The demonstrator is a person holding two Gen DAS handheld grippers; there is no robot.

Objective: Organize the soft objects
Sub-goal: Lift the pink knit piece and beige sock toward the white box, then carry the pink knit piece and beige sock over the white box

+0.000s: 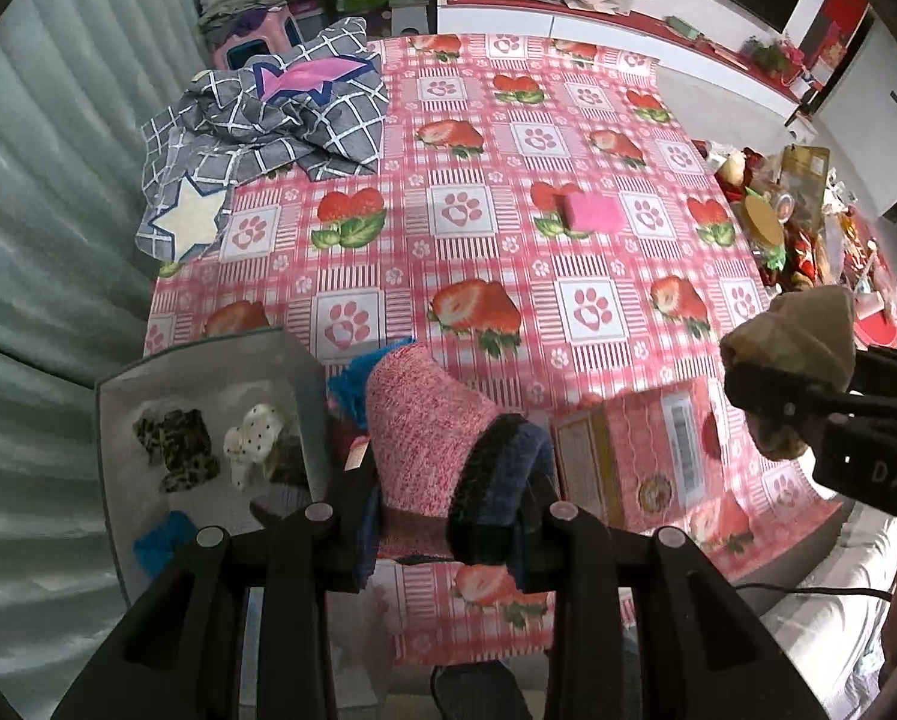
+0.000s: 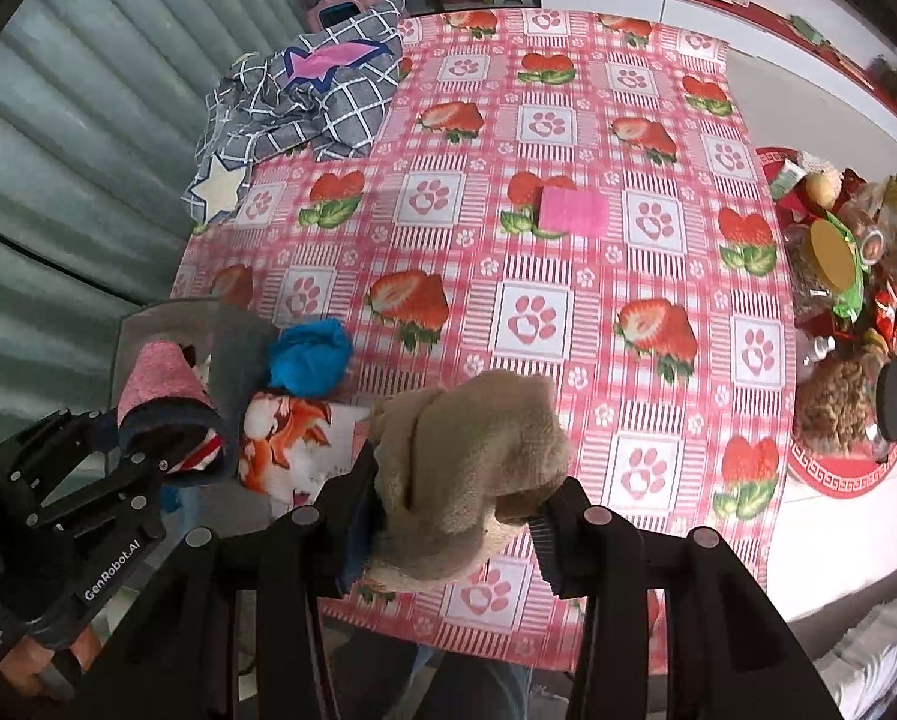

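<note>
The left hand-held gripper (image 1: 448, 516) is clamped on a pink knitted sock (image 1: 418, 432) with a dark blue-black cuff, held just above the near left part of the worktop (image 1: 598, 138), right beside a grey bin (image 1: 208, 360). The right hand-held gripper (image 2: 454, 516) is closed around a beige fleece sock (image 2: 472, 456), bunched into a soft lump over the near edge of the worktop.

Both socks look light, limp and compressible, so they should sag wherever they are unsupported; a pinch through the thick middle fold or the cuff seems the surest hold, and nothing here is fragile or slippery.

The bin is smooth-walled and already holds small fabric pieces: a leopard-print one, a white polka-dot one, a blue one. A fuzzy blue bundle (image 2: 310, 354) lies just beside the bin. A pink sponge-like block (image 1: 592, 213) sits mid-worktop, and a crumpled grey checked cloth (image 1: 268, 120) with star patches lies at the far left. The glossy tablecloth shows strawberries and paw prints.
</note>
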